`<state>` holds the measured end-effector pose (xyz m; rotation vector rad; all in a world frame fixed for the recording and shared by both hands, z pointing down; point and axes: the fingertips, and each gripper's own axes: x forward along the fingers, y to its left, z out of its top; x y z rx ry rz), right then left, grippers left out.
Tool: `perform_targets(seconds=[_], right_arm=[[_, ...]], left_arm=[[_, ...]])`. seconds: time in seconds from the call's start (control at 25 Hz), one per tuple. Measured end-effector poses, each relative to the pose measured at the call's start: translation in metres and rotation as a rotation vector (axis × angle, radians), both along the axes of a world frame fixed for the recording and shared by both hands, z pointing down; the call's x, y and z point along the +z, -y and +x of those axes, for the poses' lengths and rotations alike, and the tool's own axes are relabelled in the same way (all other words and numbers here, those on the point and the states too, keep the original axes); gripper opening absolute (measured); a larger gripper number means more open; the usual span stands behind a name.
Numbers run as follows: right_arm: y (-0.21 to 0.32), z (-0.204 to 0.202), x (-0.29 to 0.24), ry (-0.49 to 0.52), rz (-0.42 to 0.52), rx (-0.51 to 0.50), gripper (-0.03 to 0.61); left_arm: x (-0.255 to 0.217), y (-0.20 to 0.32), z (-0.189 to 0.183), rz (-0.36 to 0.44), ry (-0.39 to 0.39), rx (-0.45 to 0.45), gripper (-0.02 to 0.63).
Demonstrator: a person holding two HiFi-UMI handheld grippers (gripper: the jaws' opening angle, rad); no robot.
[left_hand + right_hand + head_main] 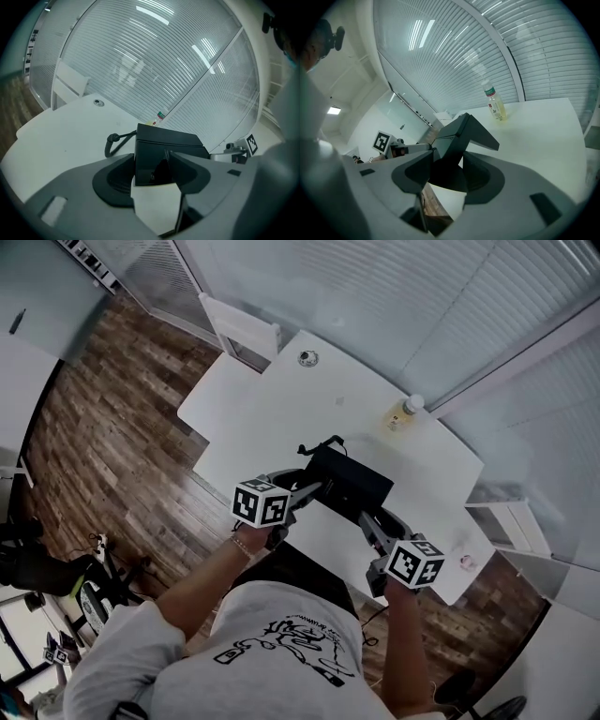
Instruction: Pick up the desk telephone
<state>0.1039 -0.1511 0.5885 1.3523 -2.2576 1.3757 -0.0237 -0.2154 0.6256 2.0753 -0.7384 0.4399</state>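
The desk telephone (347, 482) is a black, wedge-shaped box, held off the white table (281, 409) between my two grippers. My left gripper (309, 491) is shut on its left end, and my right gripper (368, 521) is shut on its right end. In the left gripper view the telephone (164, 145) fills the gap between the jaws of the left gripper (152, 164), and its curled cord (115, 139) hangs off to the left. In the right gripper view the telephone (459, 136) sits tilted between the jaws of the right gripper (447, 166).
A plastic bottle (403, 414) of yellowish liquid stands at the table's far edge by the window blinds. A round cable grommet (307, 358) is set in the far left corner. A small object (466, 561) lies near the right end. A white shelf unit (511, 521) stands at the right.
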Motion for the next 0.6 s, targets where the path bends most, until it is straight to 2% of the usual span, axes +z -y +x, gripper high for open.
perform_targets(seconds=[0.6], right_arm=[[-0.008,0.006,-0.114,0.004,0.122,-0.047,0.189]], left_arm=[[-0.110,-0.016,0.003,0.074,-0.060,-0.084,0.229]])
